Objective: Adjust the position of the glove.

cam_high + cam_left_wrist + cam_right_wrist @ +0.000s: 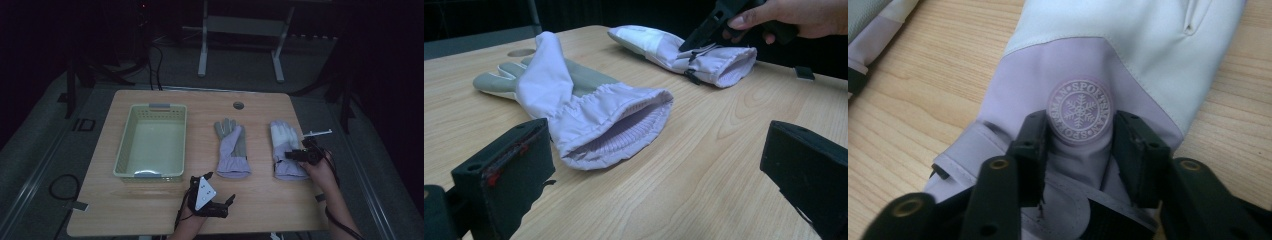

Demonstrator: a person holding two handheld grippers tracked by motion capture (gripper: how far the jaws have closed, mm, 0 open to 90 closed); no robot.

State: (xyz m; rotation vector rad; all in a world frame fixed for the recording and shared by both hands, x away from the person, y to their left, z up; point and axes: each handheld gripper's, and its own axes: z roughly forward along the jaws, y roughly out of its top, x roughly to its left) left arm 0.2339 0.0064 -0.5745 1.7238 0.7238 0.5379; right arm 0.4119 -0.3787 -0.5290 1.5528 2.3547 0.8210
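While the right gripper (1080, 150) sits on the right glove (287, 147), its two jaws stand at a narrow gap with a fold of the purple cloth and a round snowflake badge (1079, 111) between them, but I cannot tell if they press it. That glove lies flat on the table (260, 200), near its right edge. The left gripper (212, 202) rests near the front edge with its jaws wide and nothing in them, facing the left glove (579, 107), and a basket (151, 142) sits further left.
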